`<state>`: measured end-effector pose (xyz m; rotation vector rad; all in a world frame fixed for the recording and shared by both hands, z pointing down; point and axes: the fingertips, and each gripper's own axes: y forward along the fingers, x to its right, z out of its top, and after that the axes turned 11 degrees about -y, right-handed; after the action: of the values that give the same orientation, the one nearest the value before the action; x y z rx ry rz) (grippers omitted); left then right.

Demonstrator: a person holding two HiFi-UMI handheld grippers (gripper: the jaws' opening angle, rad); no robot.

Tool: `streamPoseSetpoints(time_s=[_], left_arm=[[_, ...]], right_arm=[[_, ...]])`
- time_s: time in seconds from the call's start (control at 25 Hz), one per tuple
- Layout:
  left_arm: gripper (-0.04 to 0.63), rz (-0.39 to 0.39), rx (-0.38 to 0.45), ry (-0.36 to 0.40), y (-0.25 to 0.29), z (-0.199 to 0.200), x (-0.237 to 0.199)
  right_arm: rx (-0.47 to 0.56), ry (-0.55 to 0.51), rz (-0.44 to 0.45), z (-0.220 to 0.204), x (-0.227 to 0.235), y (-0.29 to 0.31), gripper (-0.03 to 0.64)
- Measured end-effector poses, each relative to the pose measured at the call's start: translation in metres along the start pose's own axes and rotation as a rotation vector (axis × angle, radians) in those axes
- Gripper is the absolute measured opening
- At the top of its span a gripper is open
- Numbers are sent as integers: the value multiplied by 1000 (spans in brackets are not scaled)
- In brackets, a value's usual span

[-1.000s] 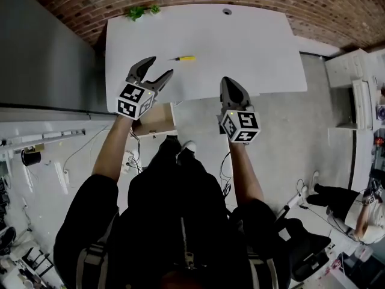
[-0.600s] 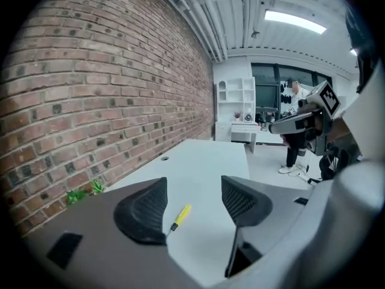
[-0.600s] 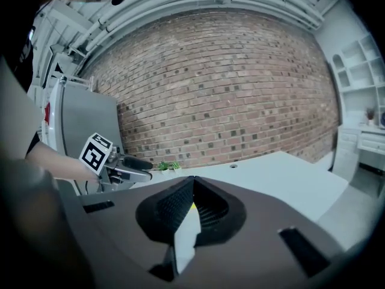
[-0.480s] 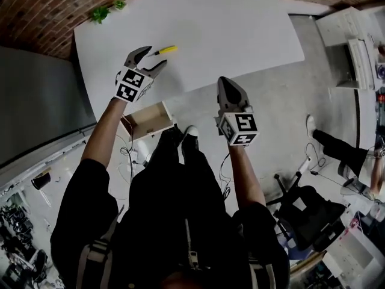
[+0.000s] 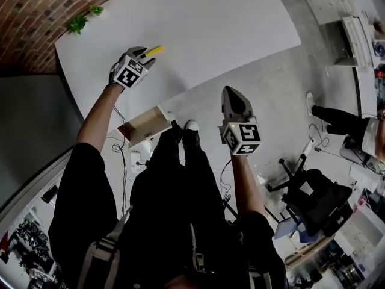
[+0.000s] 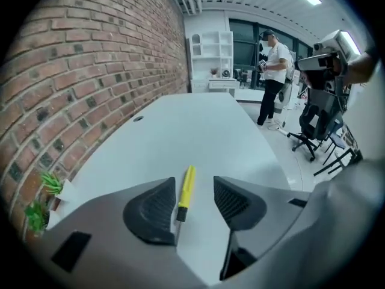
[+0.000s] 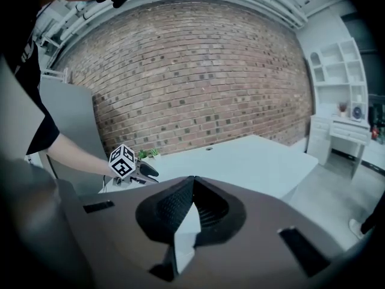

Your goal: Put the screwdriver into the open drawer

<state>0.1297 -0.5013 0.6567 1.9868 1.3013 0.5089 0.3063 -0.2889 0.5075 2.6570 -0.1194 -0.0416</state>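
1. Table (image 5: 228, 23) top was white, plain and wide, with one small round hole (image 6: 138, 118) near its far edge. Its far side met a brick wall (image 6: 90, 59).
2. The floor (image 5: 264, 89) in front of the table was pale grey, and a flat grey panel (image 5: 30, 113) stood past the table's left end.
3. Farther off, the room held white shelves (image 6: 210, 56) and a black chair (image 5: 313, 197). A person (image 6: 274, 71) stood by the far desks under a ribbed ceiling with strip lights.
4. One screwdriver (image 6: 186, 188) lay flat on the table near its left end. It had a yellow handle and a black collar, and the handle pointed away from the person.
5. There were two grippers. The left gripper (image 6: 186, 206) reached over the table with its jaws apart, one on each side of the screwdriver. The tool lay nearer the left pad, and neither pad was clamped on it.
6. The right gripper (image 7: 191, 206) hung off the table, over the floor. Its jaws were closed tip to tip and held nothing.
7. One drawer (image 5: 144, 125), wooden and pulled open, sat below the table's front edge under the left forearm. It was well apart from the screwdriver.
8. One green plant (image 5: 77, 23) sat at the table's far left corner by the wall.
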Motion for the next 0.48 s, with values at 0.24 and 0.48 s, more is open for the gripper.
streamPoseSetpoints(time_s=[0.24, 0.48], left_arm=[[183, -51, -164, 24, 32, -25, -14], [108, -72, -250, 61, 46, -38, -21]], right_arm=[[-45, 25, -31, -20, 2, -7, 3], [-65, 41, -66, -30, 5, -13, 3]])
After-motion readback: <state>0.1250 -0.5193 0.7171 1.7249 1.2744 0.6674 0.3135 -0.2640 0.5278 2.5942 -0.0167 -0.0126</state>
